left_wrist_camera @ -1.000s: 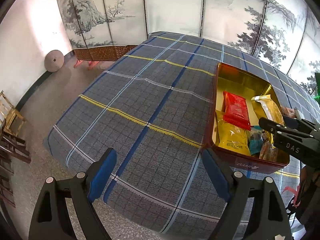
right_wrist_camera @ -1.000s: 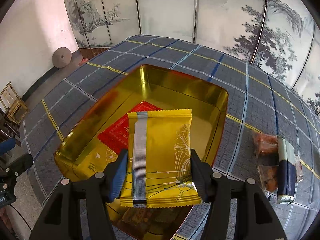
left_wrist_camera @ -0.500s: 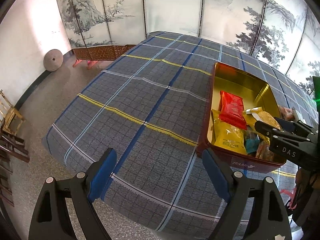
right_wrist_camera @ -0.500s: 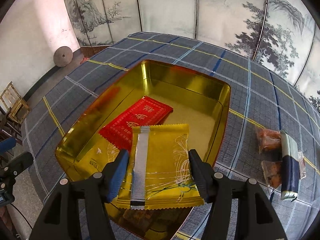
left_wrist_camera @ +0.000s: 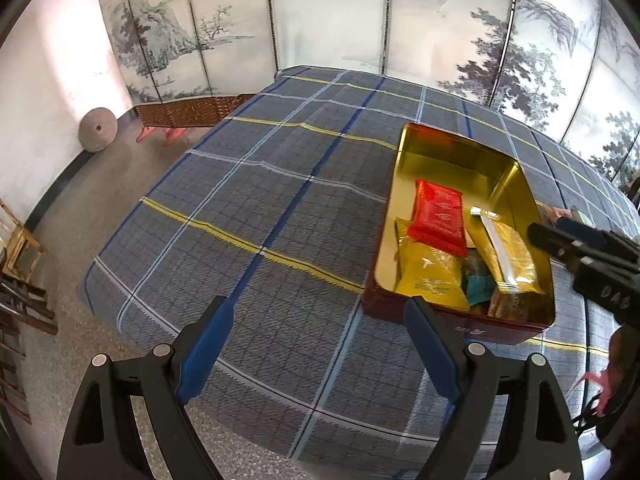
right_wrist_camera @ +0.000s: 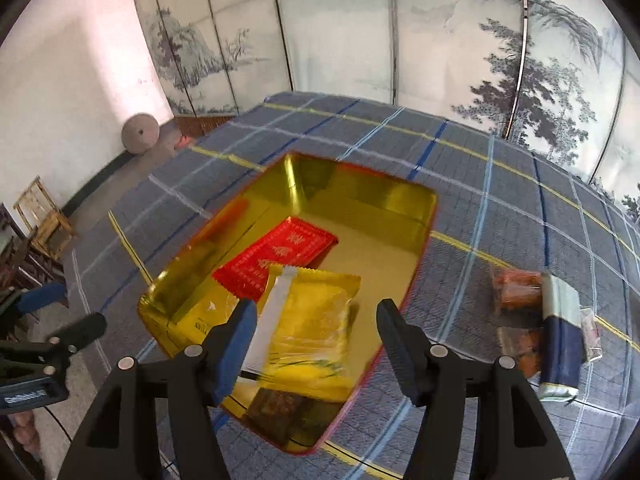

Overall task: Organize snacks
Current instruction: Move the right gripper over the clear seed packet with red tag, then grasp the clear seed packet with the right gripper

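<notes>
Painted folding screens stand behind a worktop (right_wrist_camera: 500, 216) covered in blue-grey plaid cloth, with an open gold tin (right_wrist_camera: 416, 216) in the middle of the right wrist view. The right gripper (right_wrist_camera: 312, 340) is at the lower centre of that frame, its jaws spread wide, and the gold packet (right_wrist_camera: 316, 320) lies between and just beyond them, no pad visibly touching it. It looks let go, resting slanted on the snacks at the near end of the tin, partly over the red packet (right_wrist_camera: 280, 256).

To finish this step well, lift the gripper straight up and back so neither finger snags the wrapper's edge, then check that the packet settles below the rim.

More snacks (right_wrist_camera: 556, 328) wait at the right edge of the frame, on the cloth beside the tin and well apart from the gripper; they are probably next.

In the left wrist view the left gripper (left_wrist_camera: 316, 344) hangs wide open and empty at the bottom, over bare cloth, with the tin (left_wrist_camera: 384, 240) to its upper right.
</notes>
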Demonstrator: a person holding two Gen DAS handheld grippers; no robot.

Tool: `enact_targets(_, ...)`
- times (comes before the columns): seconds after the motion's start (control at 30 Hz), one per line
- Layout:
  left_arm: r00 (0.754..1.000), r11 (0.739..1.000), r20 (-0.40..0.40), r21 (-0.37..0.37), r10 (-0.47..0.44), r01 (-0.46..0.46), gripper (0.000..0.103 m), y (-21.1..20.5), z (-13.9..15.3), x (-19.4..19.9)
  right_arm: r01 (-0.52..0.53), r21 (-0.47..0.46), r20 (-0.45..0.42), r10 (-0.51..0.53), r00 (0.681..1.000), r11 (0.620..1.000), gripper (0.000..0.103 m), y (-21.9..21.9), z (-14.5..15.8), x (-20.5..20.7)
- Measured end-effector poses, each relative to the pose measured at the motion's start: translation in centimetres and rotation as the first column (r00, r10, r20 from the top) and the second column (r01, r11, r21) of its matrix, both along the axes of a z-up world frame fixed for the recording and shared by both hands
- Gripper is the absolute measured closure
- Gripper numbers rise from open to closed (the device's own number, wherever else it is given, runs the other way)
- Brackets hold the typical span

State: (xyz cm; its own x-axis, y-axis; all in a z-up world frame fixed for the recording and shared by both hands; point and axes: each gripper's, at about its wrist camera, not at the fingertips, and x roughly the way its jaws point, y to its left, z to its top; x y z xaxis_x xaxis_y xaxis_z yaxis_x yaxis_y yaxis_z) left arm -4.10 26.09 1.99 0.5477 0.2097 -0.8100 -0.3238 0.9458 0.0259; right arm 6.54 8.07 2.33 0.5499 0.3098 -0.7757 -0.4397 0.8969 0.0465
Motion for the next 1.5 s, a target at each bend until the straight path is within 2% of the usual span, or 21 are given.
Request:
enact_targets(0.13,1.0,1.0,0.005,0.004,-0.019,0.019,0.018,-0.9,0.3,0.5,0.053,0.016,0.036,-0.054,0.998,0.998,0.039,-3.1,1.3,0.5)
enact_targets(0.37,0.998,0.998,0.008,0.012,-0.061,0.061,0.018,-3.0,0.8,1.5,0.21,-0.038,0.091,-0.206,0.974,0.977,0.039,-11.6,2.3,2.7)
enact_targets(0.57,0.994,0.994,0.007,0.019,-0.109,0.109,0.018,-5.7,1.2,2.8,0.321,-0.108,0.095,-0.312,0.945,0.941,0.039,-18.7,1.2,4.2)
enact_targets(0.67,0.991,0.99,0.003,0.026,-0.136,0.136,0.018,-7.4,1.3,3.7,0.319,-0.133,0.06,-0.313,0.948,0.938,0.039,-20.9,0.0,4.9)
enact_targets(0.87,0.981,0.981,-0.006,0.035,-0.192,0.192,0.018,-10.9,1.4,5.3,0.298,-0.132,0.025,-0.298,0.954,0.945,0.04,-23.0,-1.8,6.1)
enact_targets(1.0,0.973,0.972,-0.01,0.044,-0.232,0.232,0.018,-13.3,1.5,6.3,0.273,-0.121,-0.001,-0.275,0.961,0.954,0.057,-23.3,-3.0,6.9)
enact_targets(1.03,0.971,0.97,-0.011,0.046,-0.24,0.241,0.018,-13.8,1.5,6.5,0.264,-0.12,-0.006,-0.267,0.964,0.957,0.059,-23.4,-3.3,7.1)
enact_targets(1.27,0.952,0.952,-0.022,0.035,-0.304,0.305,0.018,-17.9,1.1,8.6,0.218,-0.113,-0.016,-0.221,0.975,0.969,0.059,-23.3,-4.9,7.8)
enact_targets(1.37,0.945,0.945,-0.023,0.034,-0.325,0.326,0.018,-19.5,0.9,9.5,0.2,-0.094,-0.015,-0.202,0.979,0.975,0.067,-23.5,-5.2,8.0)
enact_targets(1.5,0.934,0.934,-0.032,0.027,-0.356,0.357,0.018,-21.5,0.3,10.5,0.189,-0.085,0.006,-0.189,0.982,0.978,0.067,-23.5,-5.3,7.7)
